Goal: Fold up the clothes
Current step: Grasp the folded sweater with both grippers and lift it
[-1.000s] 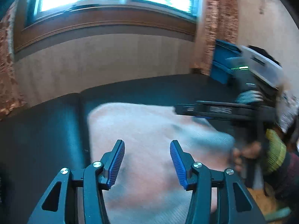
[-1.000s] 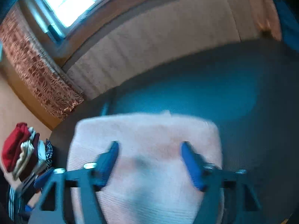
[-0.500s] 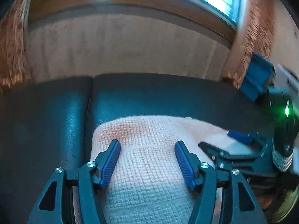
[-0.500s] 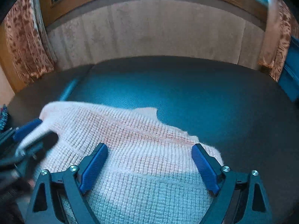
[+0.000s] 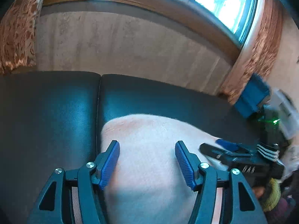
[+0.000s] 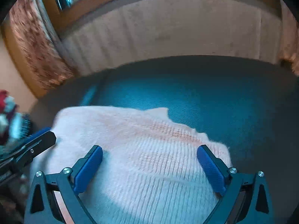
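A dark padded surface below a window, with curtains to either side.

The black leather-like cushion [image 5: 56, 112] is split by a seam [image 5: 98, 100] into two sections and runs back to a beige wall [image 5: 130, 44]. Above the wall sits a wooden sill [image 5: 149, 1] under a bright window [image 5: 224, 1]. Patterned brown curtains [image 5: 16, 33] hang at both ends. A blue box [image 5: 252, 97] stands beside the right curtain, with a small green light [image 5: 275, 121] near it. In the right wrist view a blurred heap of red and white cloth [image 6: 6, 115] lies at the left edge.
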